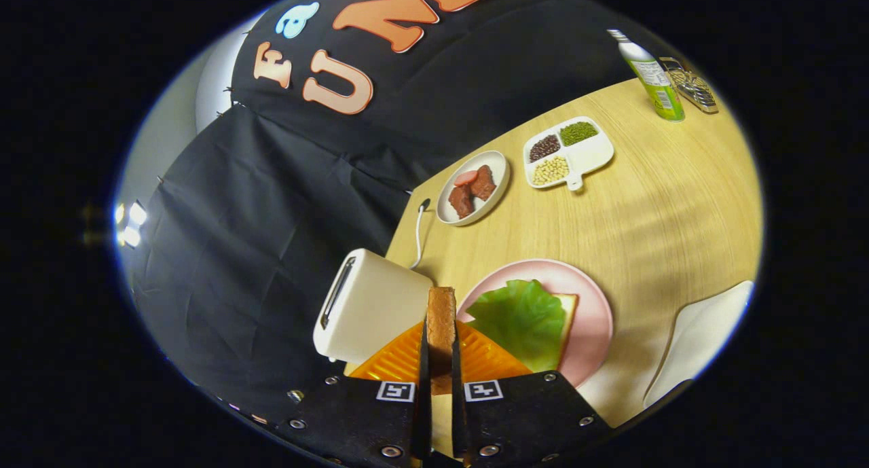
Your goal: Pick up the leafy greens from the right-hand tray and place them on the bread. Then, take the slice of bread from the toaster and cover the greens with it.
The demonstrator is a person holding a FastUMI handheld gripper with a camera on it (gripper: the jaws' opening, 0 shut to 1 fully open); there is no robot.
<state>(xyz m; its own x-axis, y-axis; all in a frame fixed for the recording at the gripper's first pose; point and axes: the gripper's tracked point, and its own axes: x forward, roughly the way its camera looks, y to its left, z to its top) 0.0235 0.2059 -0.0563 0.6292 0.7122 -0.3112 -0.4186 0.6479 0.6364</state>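
My claw is clamped edge-on around a brown toasted slice of bread, both fingers pressing its flat faces, the slice standing upright between them with its crust end pointing forward. The slice is held in the air above the light wooden table, over the gap between a cream-white toaster and a round pink plate. The toaster sits just to the left of the held slice at the table's edge, its slot facing up, a white cord trailing from behind it. On the pink plate, just right of the fingers, a ruffled green lettuce leaf lies on a pale slice of bread, whose corner and crust show past the leaf.

Beyond the plate, a small white oval dish carries reddish-brown pieces of meat. Next to it stands a white divided tray with dark, green and pale beans in separate compartments. At the far edge of the table a green-and-white bottle stands upright, with a metal wire rack just beside it. A white tray lies at the near right of the table.
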